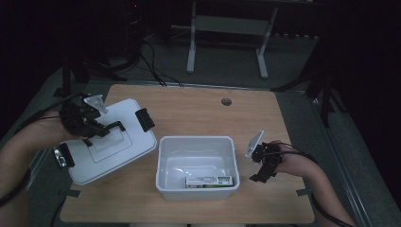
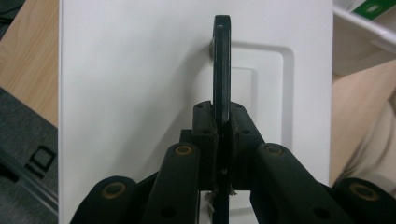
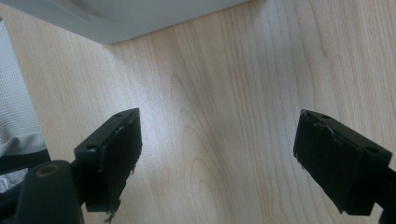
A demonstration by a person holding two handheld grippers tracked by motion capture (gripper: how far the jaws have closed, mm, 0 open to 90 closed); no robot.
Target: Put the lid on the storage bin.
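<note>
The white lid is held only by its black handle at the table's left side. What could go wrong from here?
1. The left gripper is shut on the thin handle alone, so the lid could swing or tilt when it is moved.
2. The lid lies partly past the table edge; if released there, it may tip off.
3. The lid's near corner lies close to the open white box and could knock it.

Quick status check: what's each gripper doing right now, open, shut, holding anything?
Left gripper: shut on the black handle of the white lid.
Right gripper: open, holding nothing, over the wooden table.
</note>
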